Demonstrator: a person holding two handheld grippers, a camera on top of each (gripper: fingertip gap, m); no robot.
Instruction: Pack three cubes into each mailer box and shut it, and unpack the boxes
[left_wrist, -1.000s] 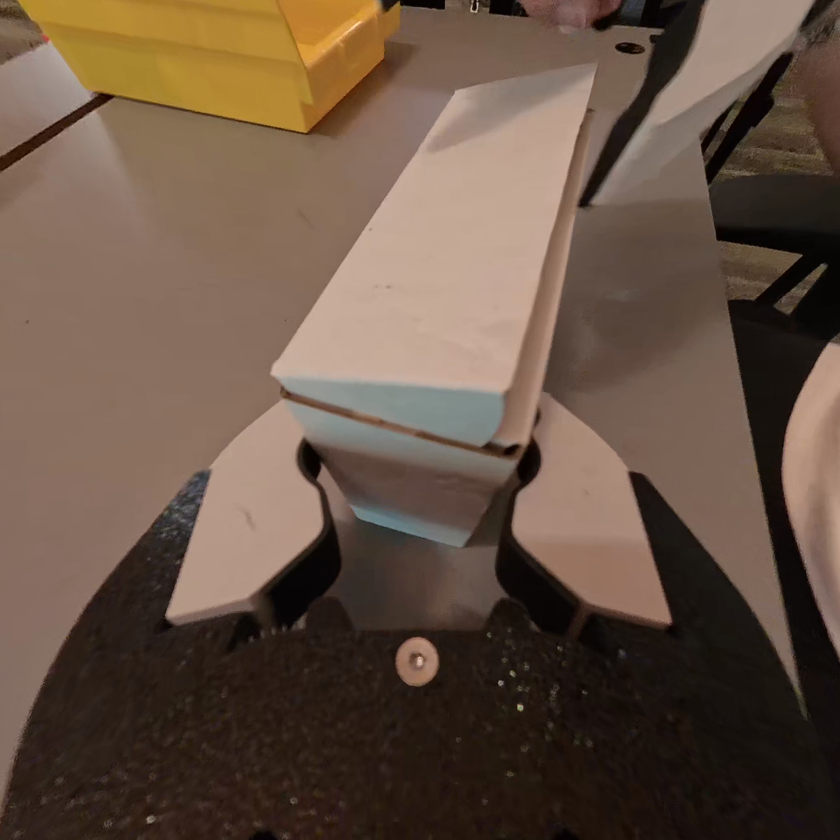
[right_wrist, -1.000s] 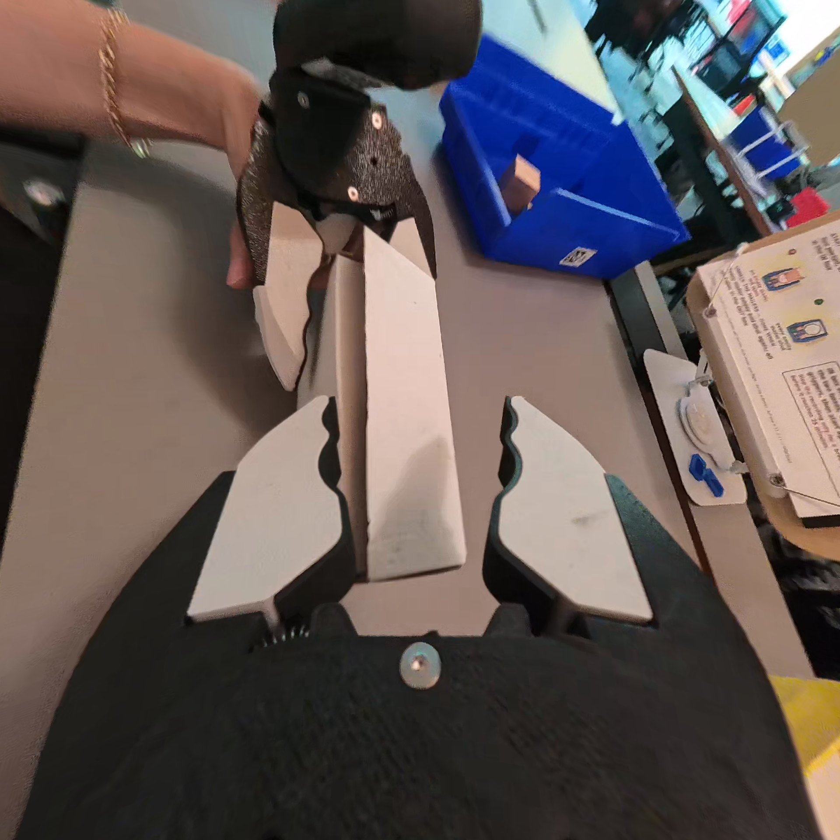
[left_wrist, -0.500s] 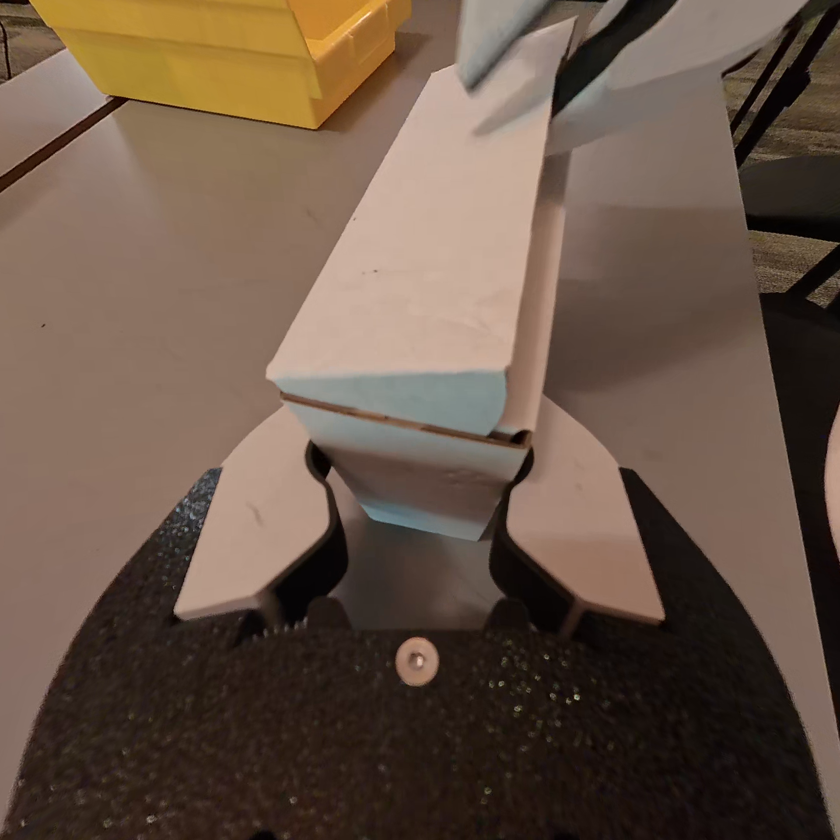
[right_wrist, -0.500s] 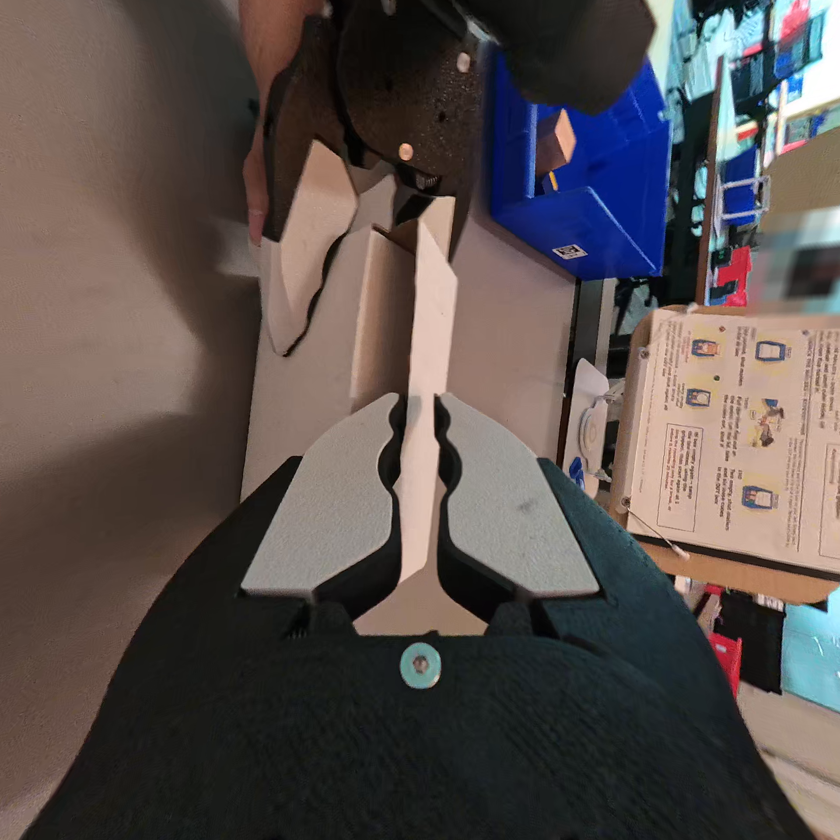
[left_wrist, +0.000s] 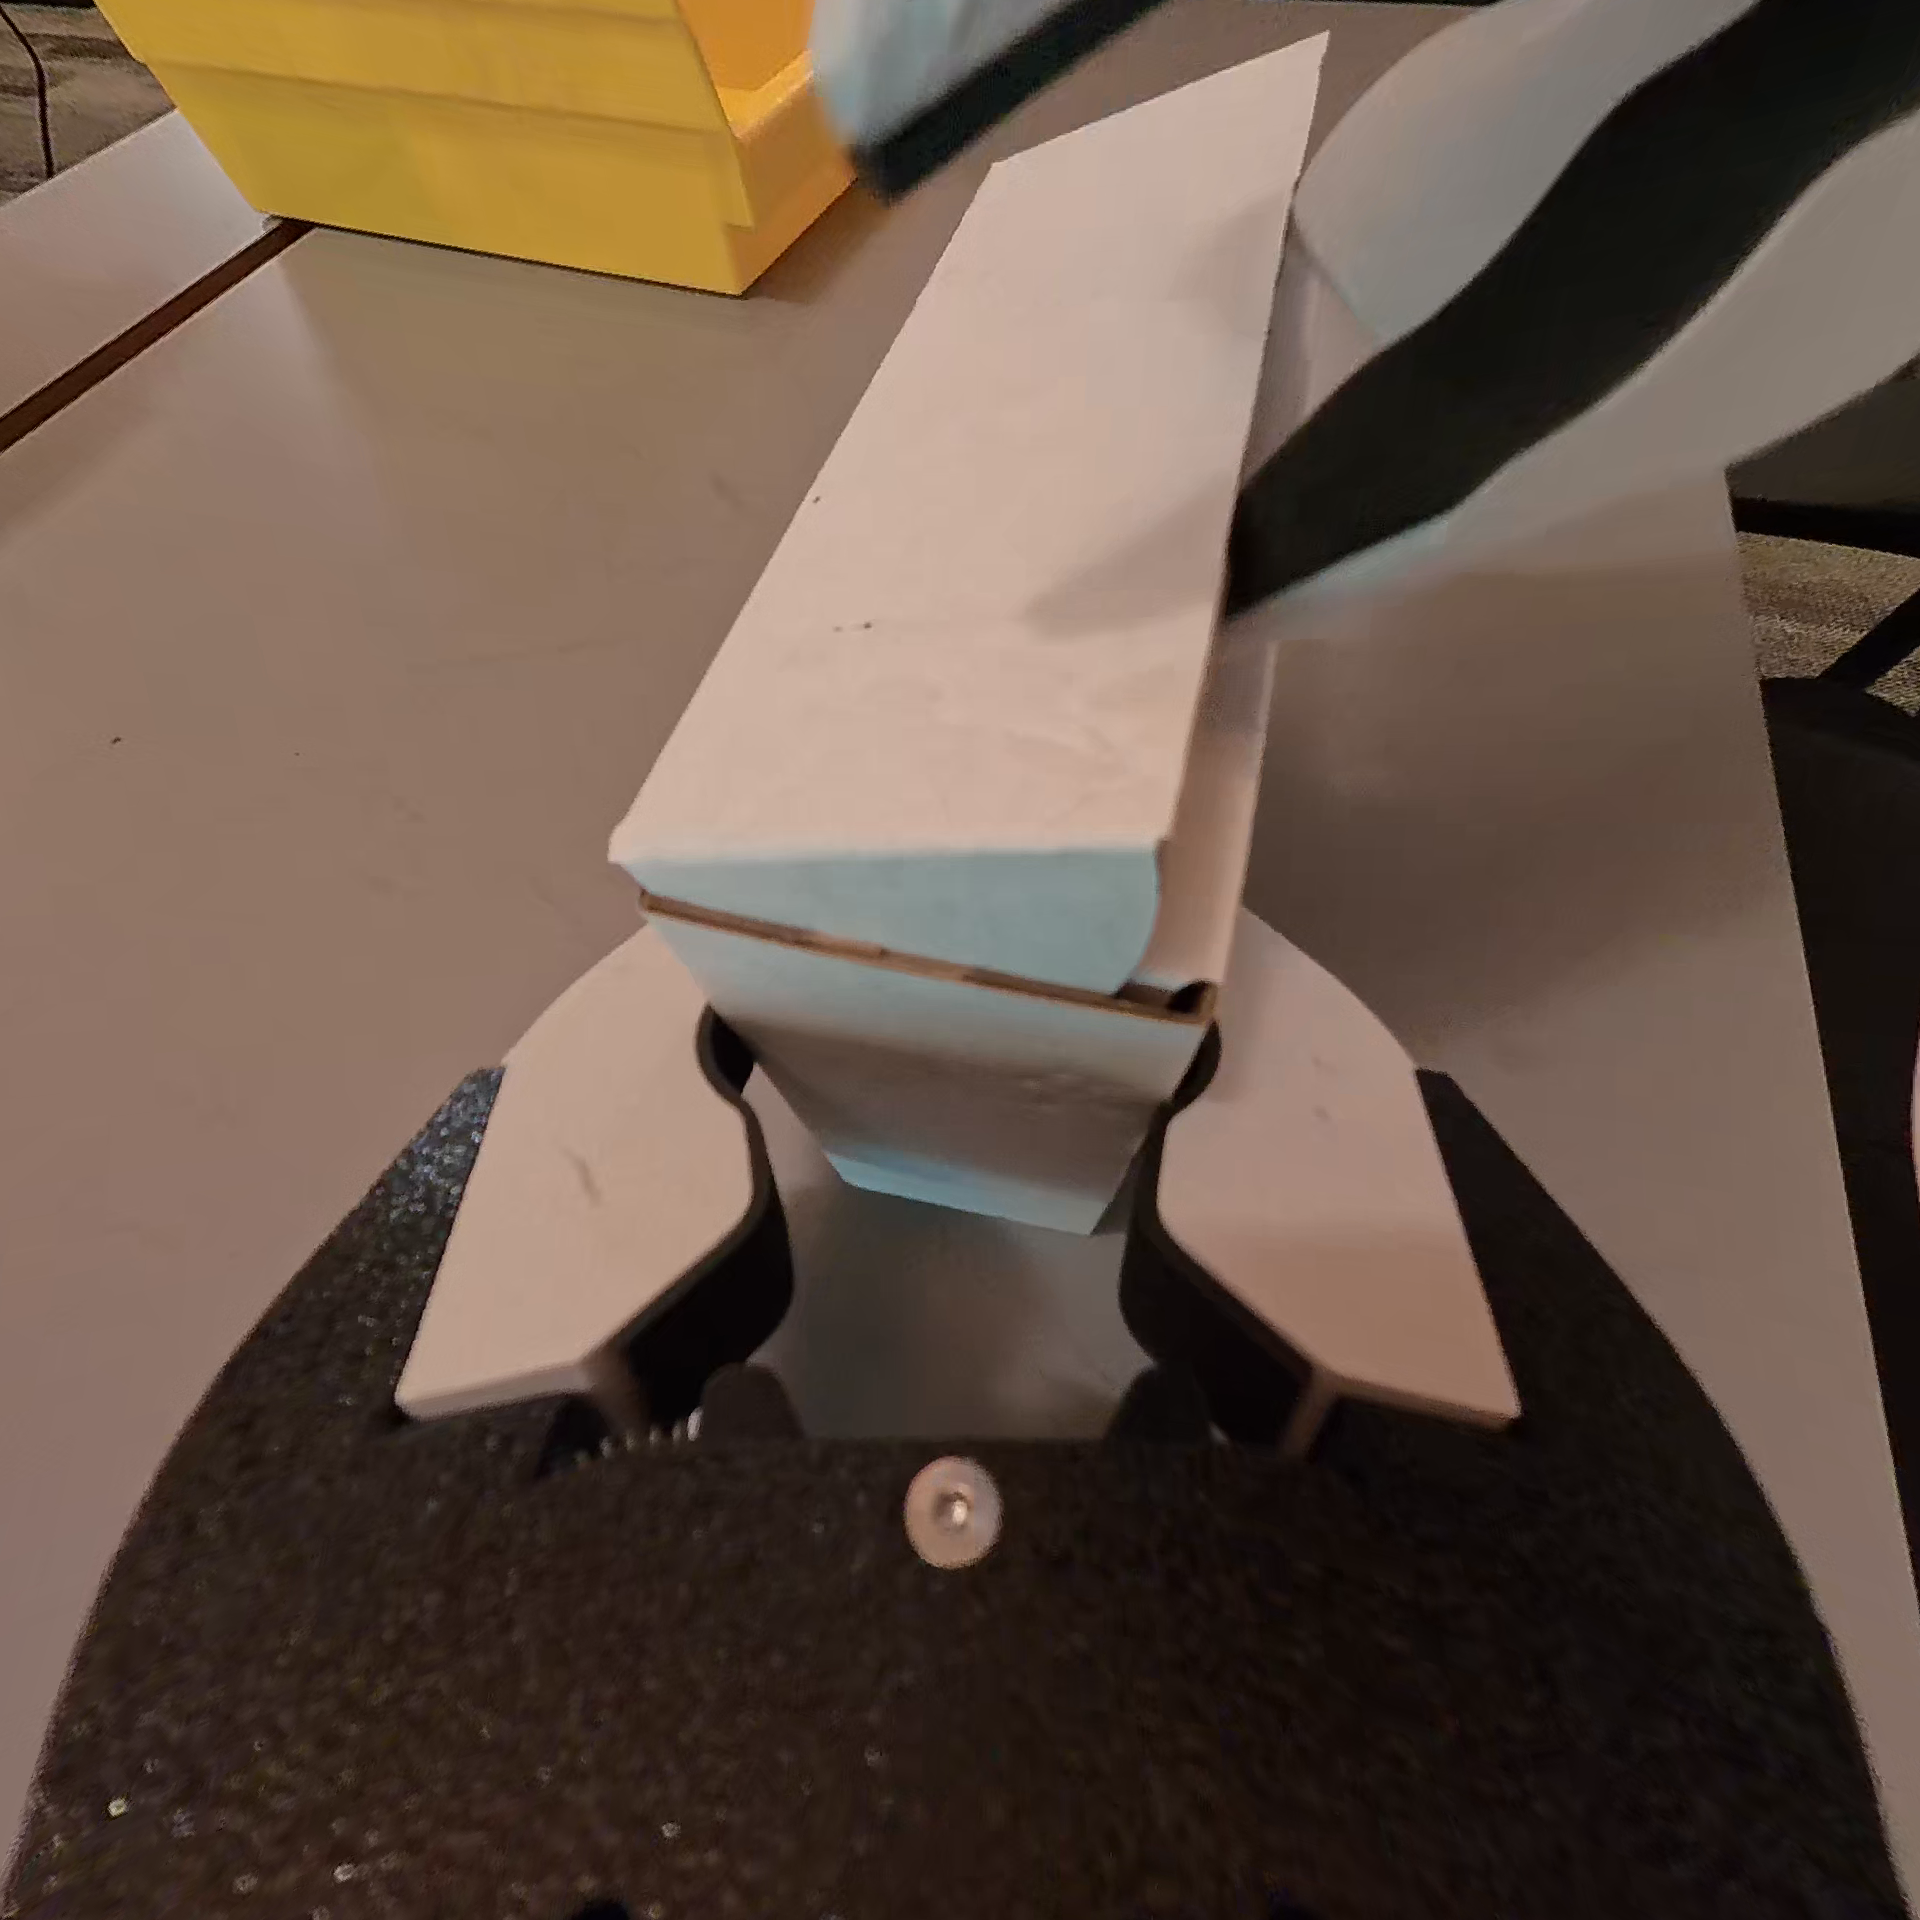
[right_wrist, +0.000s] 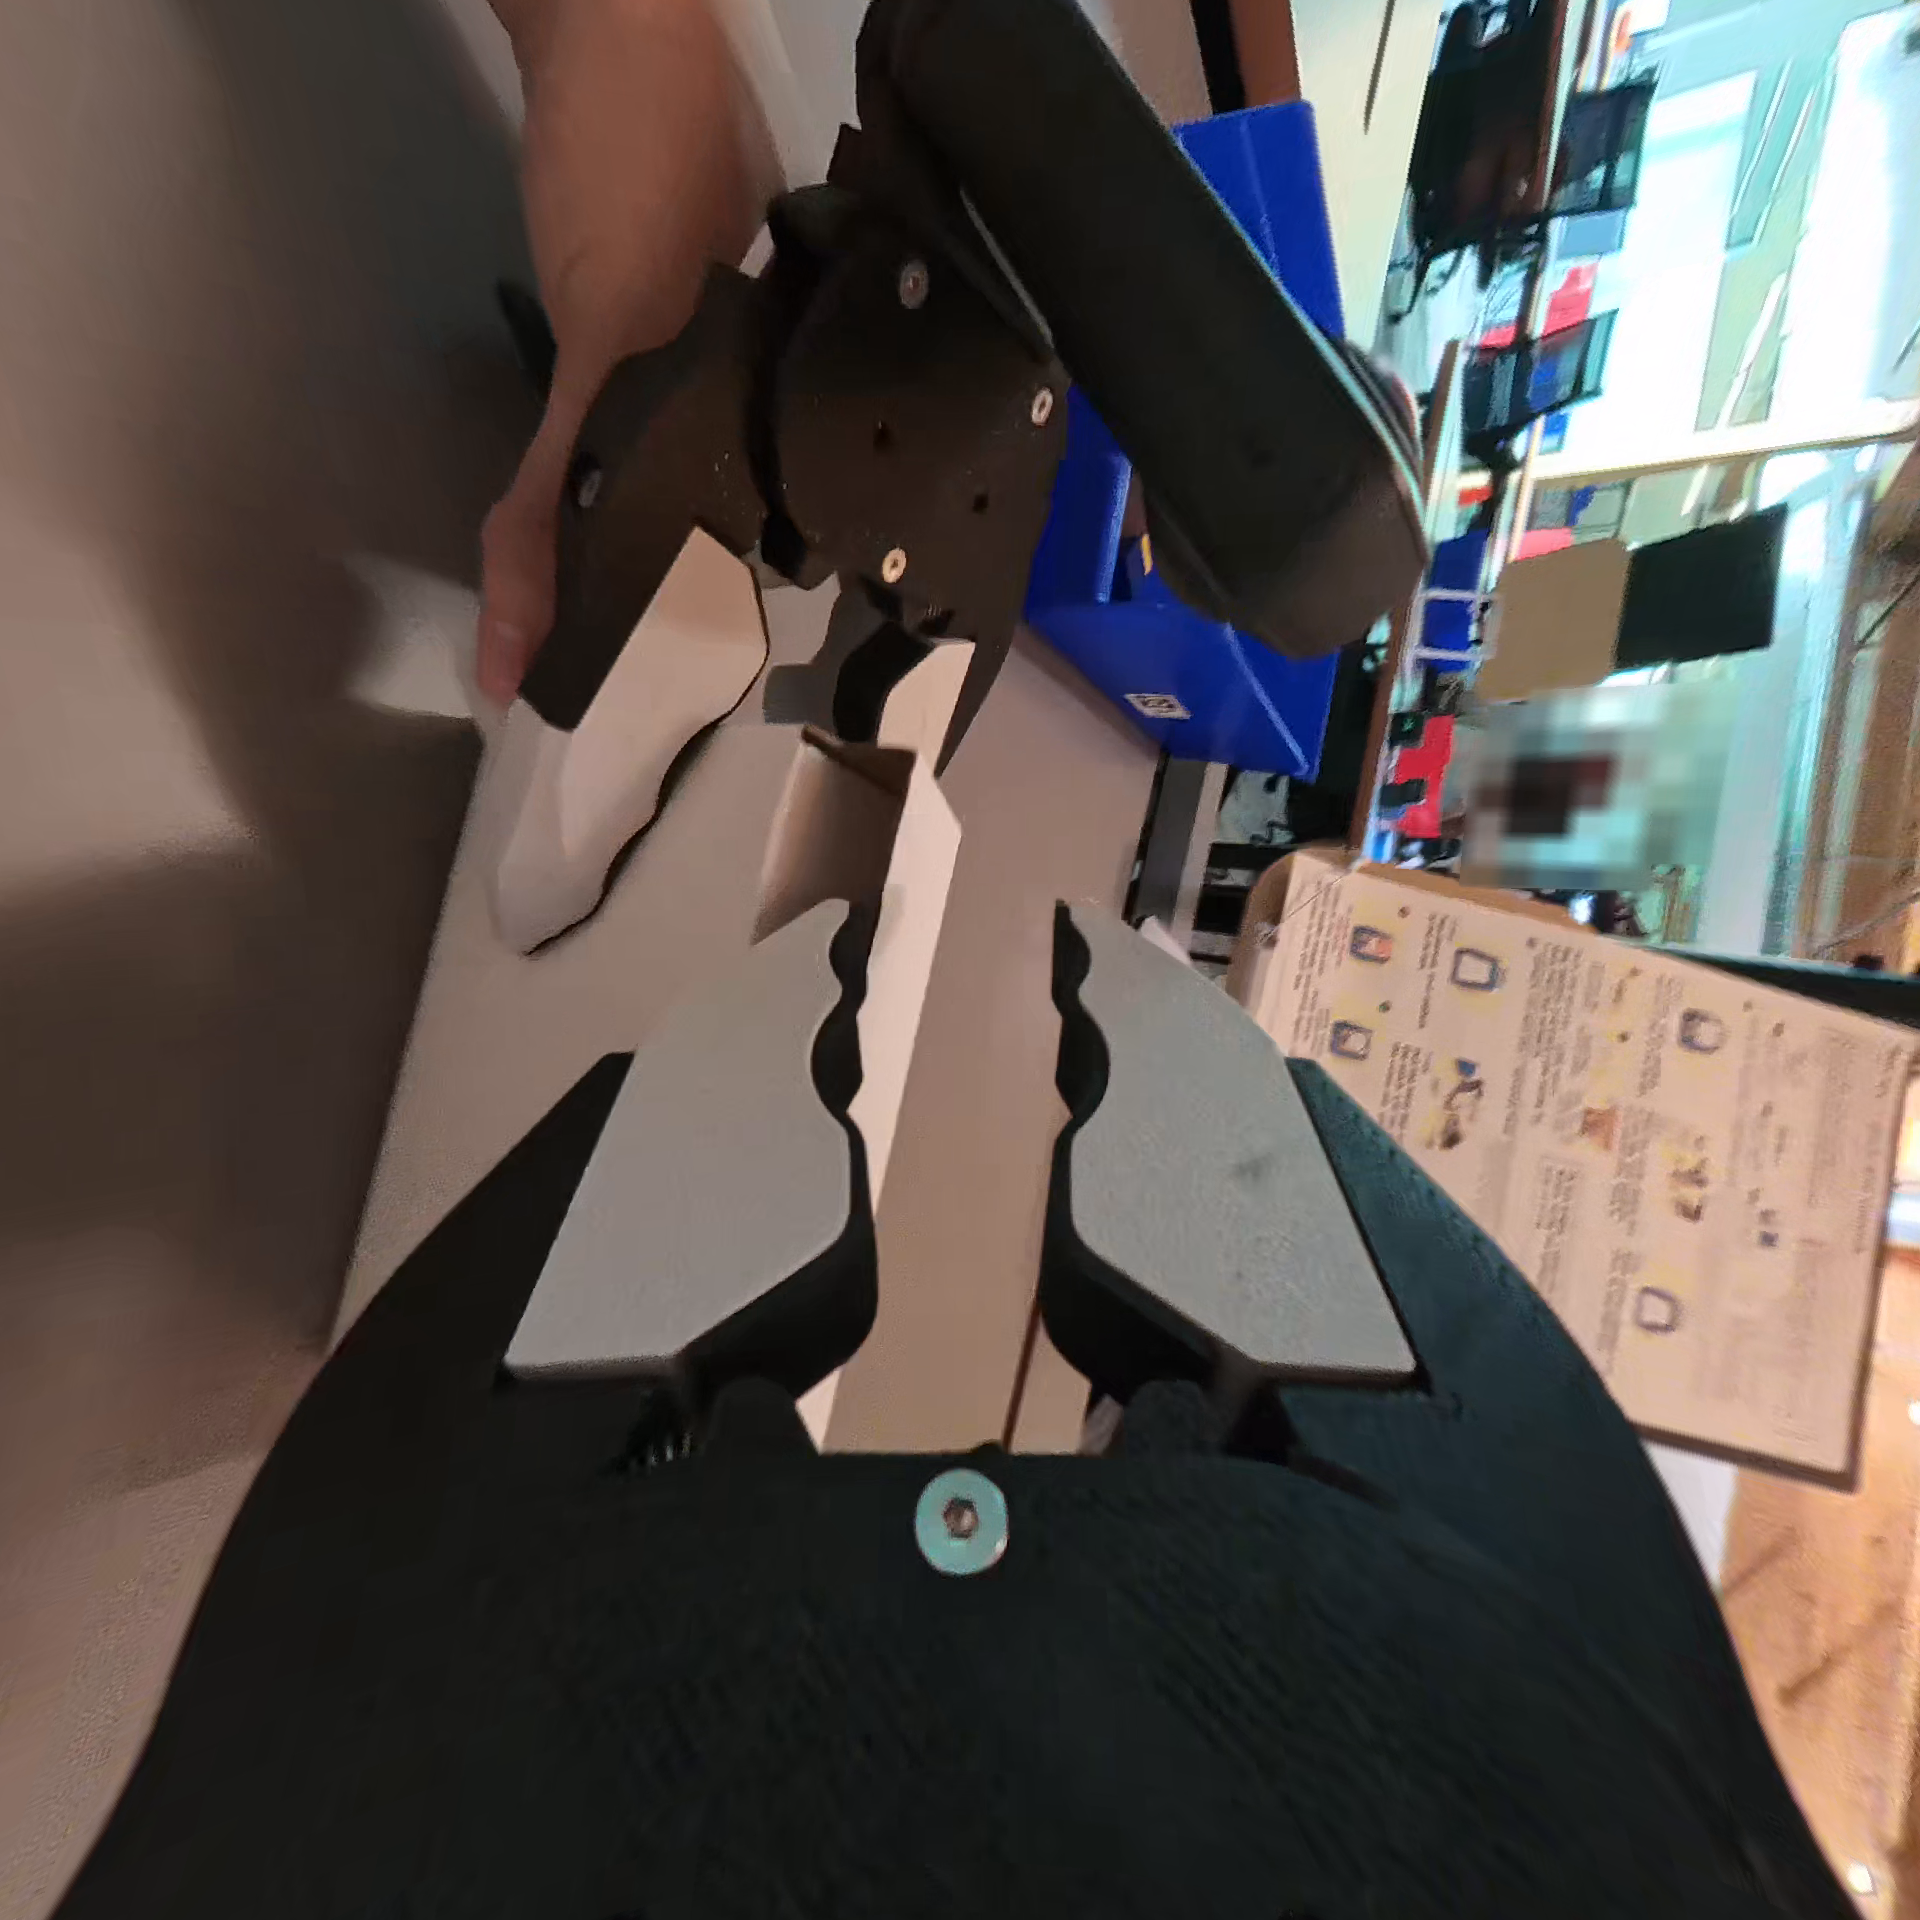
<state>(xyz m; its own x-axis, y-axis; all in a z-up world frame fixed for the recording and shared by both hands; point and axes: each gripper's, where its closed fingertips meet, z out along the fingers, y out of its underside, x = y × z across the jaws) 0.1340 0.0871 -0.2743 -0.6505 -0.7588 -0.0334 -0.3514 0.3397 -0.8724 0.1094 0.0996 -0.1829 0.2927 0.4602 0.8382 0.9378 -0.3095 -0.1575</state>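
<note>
A long white mailer box (left_wrist: 987, 623) lies lengthwise on the grey table (left_wrist: 364, 623). My left gripper (left_wrist: 951, 935) is shut on its near end, one finger on each side wall. The lid lies almost flat, with a thin gap at the near right corner. My right gripper (right_wrist: 956, 920) is rolled on its side at the far half of the box (right_wrist: 920, 831), jaws partly apart, straddling the lid's long edge. It also shows blurred in the left wrist view (left_wrist: 1039, 374). In the right wrist view the left gripper (right_wrist: 758, 810) holds the box's other end. No cubes show.
A yellow bin (left_wrist: 499, 135) stands at the back left of the table. A blue bin (right_wrist: 1174, 644) sits behind the left gripper. A board with a printed sheet (right_wrist: 1558, 1143) lies off the table's edge. A person's hand (right_wrist: 623, 260) holds the left gripper. About 9 cm separates my left fingertips from my right.
My right gripper came in over the far end, rolled sideways and shut on the lid's edge, and its jaws now stand wider apart. The left gripper has kept its hold.
</note>
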